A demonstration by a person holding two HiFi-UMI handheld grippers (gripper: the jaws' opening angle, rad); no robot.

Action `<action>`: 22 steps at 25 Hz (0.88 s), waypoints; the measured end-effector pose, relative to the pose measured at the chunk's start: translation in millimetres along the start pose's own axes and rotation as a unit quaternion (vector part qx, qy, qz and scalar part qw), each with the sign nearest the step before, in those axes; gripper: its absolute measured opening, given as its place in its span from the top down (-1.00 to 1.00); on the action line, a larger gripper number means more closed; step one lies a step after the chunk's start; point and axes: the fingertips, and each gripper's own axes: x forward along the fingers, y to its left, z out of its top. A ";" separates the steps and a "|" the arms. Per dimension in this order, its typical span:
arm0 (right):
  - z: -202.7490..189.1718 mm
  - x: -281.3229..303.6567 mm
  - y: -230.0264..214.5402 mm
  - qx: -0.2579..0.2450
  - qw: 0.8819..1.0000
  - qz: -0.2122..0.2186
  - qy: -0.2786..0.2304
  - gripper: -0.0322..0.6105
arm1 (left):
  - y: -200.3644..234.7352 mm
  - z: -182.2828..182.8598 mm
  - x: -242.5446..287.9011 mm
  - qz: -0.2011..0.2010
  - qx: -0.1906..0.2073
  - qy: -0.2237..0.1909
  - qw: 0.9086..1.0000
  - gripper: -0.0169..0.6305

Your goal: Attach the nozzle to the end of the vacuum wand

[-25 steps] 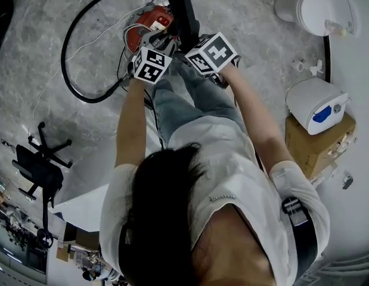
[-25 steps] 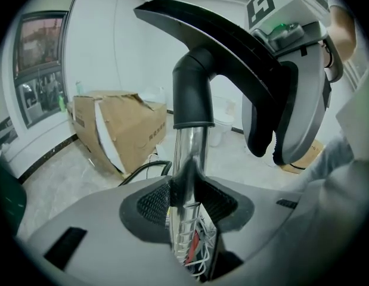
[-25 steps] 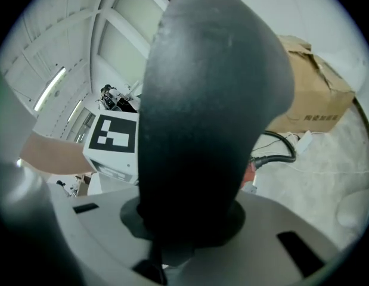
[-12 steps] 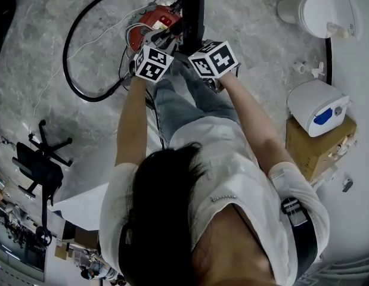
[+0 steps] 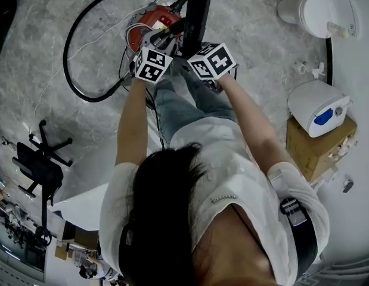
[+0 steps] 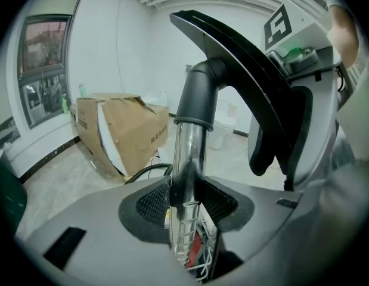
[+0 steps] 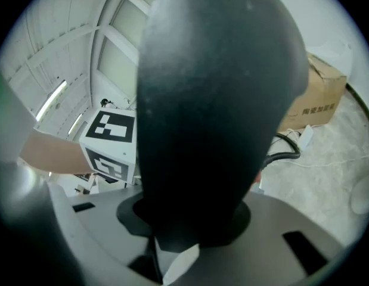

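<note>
My left gripper (image 6: 185, 195) is clamped on the chrome wand (image 6: 189, 154), whose top sits inside the neck of the black nozzle (image 6: 232, 58). Only the left gripper view shows that joint. In the right gripper view the nozzle fills the gap of the right gripper (image 7: 190, 225). Its jaws have just been opening, and I cannot tell whether the pads press. Only the head view shows the red vacuum (image 5: 149, 24) and black hose (image 5: 71, 64) on the floor. The cardboard box (image 6: 121, 130) carries 1 line of print, too small to read.

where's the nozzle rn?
Head view, top centre: the black nozzle sits on the chrome wand, just right of the red vacuum body.
</note>
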 end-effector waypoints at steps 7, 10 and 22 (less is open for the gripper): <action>4.4 -2.7 -9.4 0.015 1.000 -0.002 -0.027 0.16 | 2.8 -1.9 0.8 0.003 0.000 -0.001 1.000 0.47; 7.8 -7.8 -10.3 0.010 0.999 0.004 -0.039 0.06 | 2.5 -1.9 0.1 0.005 -0.001 -0.002 1.000 0.47; 14.4 -15.8 -10.8 -0.021 0.996 -0.003 -0.084 -0.27 | 7.0 -0.5 1.7 0.006 -0.014 -0.011 1.000 0.47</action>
